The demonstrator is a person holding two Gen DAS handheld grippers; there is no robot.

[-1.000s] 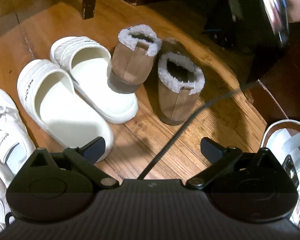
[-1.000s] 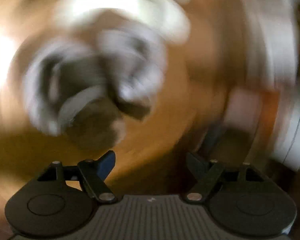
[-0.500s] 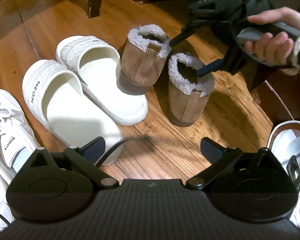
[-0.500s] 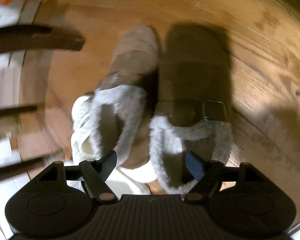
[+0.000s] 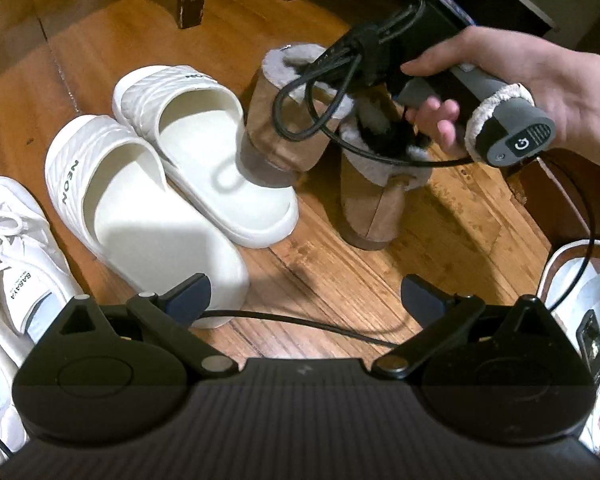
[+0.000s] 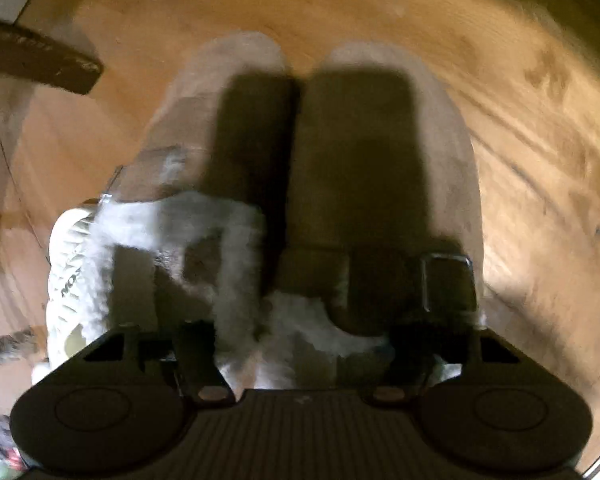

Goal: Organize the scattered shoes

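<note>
**Floor lot: four shoe types, brown slippers in hand's reach**

Listed across the left wrist view, left edge to right.

1. White lace-up sneakers (image 5: 8, 248), far left edge, partly cut off by the frame; they lie close together, toes pointing up-frame.
2. White slides (image 5: 140, 184), left of centre, a pair lying side by side and parallel, touching or nearly so.
3. Left gripper (image 5: 305, 300), bottom centre, jaws wide apart with nothing between them, held above bare wooden floor (image 5: 340, 280). A black cable crosses the boards just ahead of it.
4. Brown fleece-lined slippers (image 5: 284, 136), centre. The left one is tipped, its heel resting on the edge of the nearer slide; the right one stands flat on the boards just beside it. They are not level with each other.
5. Right gripper (image 5: 384, 128), upper right, held in a hand (image 5: 540, 92) and lowered into the fleece collar of the right-hand slipper. In the right wrist view the right gripper's fingers (image 6: 196, 356) straddle fleece at the bottom of the frame, fairly wide; that view is blurred, so whether they pinch the collar cannot be told.
6. A white shoe (image 5: 580, 300), right edge, mostly out of frame.

Condition of lot: slides and sneakers lie paired. The brown slippers sit next to each other but one overlaps a slide, so squaring them appears to remain. The right-edge shoe's placement cannot be judged.
</note>
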